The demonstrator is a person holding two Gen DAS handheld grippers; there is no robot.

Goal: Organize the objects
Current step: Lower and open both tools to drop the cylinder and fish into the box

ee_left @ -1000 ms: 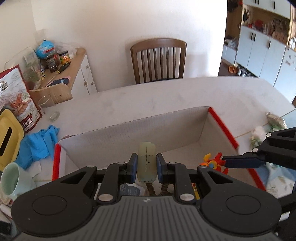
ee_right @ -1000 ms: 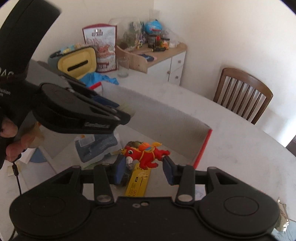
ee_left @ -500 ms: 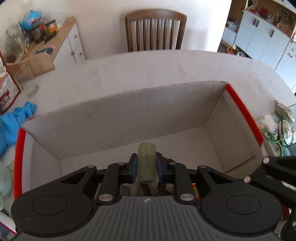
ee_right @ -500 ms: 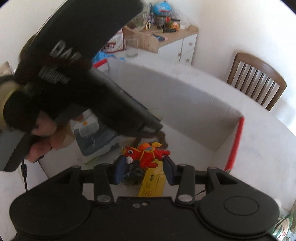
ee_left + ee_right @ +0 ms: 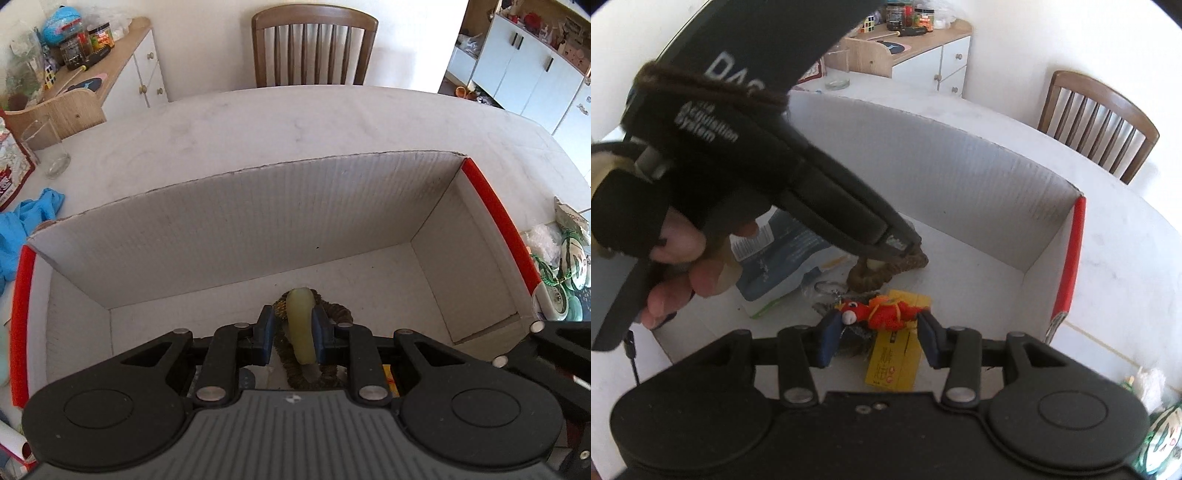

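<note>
The pale green piece (image 5: pixel 301 325) sits clamped between the blue pads of the left gripper (image 5: pixel 293 334), standing up past the fingertips and leaning slightly. Just under and around it lies a brown rope ring (image 5: pixel 334 308), which rests on the floor of the white cardboard box (image 5: pixel 258 221); whether the piece is tied to the ring cannot be told. In the right wrist view the same ring (image 5: pixel 886 269) lies beneath the tips of the left gripper (image 5: pixel 901 247), which a gloved hand (image 5: pixel 665 236) grips by the handle.

The red-orange toy figure (image 5: pixel 882 314) with a white face lies between the fingers of the right gripper (image 5: pixel 877 341). These fingers have just been opening: the toy's head end lies against the left pad, while a gap shows between its tail and the right pad, so it is not squeezed. Below the toy, toward the gripper body, lies a yellow card (image 5: pixel 894 362) on the box floor. Beyond the left finger are a metal key ring (image 5: pixel 827 286) and a grey-blue pouch (image 5: pixel 783 258).

The box has red edges (image 5: pixel 495 225) on its short sides and stands on the pale counter (image 5: pixel 295 122). Beyond the far wall of the box, ahead of the left fingers, a wooden chair (image 5: pixel 314 44) stands at the counter. Off to the left of them are a glass (image 5: pixel 46 147), a blue cloth (image 5: pixel 26 225) and a white cabinet (image 5: pixel 144 74) holding jars.
</note>
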